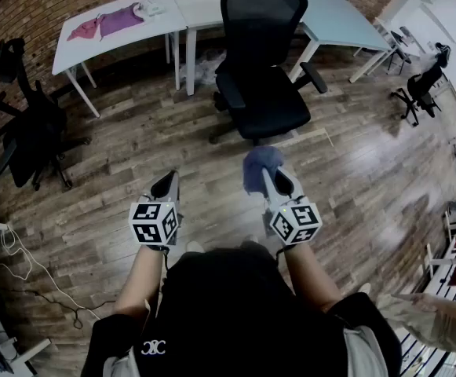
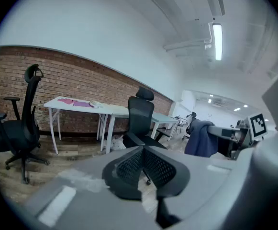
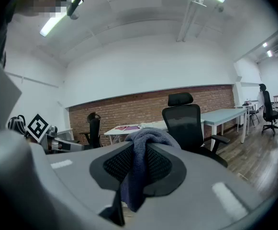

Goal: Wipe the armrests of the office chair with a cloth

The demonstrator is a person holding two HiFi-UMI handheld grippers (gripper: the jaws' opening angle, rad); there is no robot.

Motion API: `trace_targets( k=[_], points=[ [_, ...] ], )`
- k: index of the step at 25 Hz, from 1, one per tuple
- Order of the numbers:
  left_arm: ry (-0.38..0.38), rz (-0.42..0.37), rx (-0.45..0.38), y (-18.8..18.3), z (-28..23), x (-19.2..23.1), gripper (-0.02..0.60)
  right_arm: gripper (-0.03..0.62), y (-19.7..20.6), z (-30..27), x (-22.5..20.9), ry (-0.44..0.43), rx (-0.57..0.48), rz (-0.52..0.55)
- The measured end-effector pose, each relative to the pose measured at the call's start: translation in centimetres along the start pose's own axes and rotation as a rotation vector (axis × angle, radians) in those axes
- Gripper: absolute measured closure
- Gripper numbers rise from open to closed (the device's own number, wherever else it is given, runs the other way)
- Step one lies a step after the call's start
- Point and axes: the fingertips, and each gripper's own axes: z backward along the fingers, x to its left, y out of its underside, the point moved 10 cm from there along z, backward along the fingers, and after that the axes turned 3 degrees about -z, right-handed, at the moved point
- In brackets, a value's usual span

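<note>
Though short of the office chair (image 1: pixel 263 69), right gripper (image 1: pixel 270 177) tight on blue cloth (image 1: pixel 260 162), left gripper (image 1: pixel 167 185) closed, empty.

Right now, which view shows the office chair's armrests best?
The head view: both armrests of the office chair show from above, nothing across them. The left gripper view shows them small, just above its shut jaws. The right gripper view shows one; the cloth in its jaws covers the other.

I count three black office chairs: centre chair (image 1: pixel 263 77) ahead of my right gripper (image 1: pixel 277 183), left chair (image 1: pixel 31 128), right chair (image 1: pixel 422 89). One blue cloth (image 1: pixel 259 166). Two more ahead: pink cloth (image 1: pixel 82 30), purple cloth (image 1: pixel 122 20).
</note>
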Motion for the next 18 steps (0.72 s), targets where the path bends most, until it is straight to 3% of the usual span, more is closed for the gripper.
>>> trace_targets(
  k=[6,18],
  points=[
    [-0.026,-0.08,0.015,-0.2,-0.1,0.0,0.575,0.522,0.3,-0.8,0.1,0.011,0.005,-0.001],
    [-0.04,-0.075,0.025,-0.2,-0.1,1.0,0.575,0.522,1.3,-1.9,0.6,0.003,0.067,0.031]
  ],
)
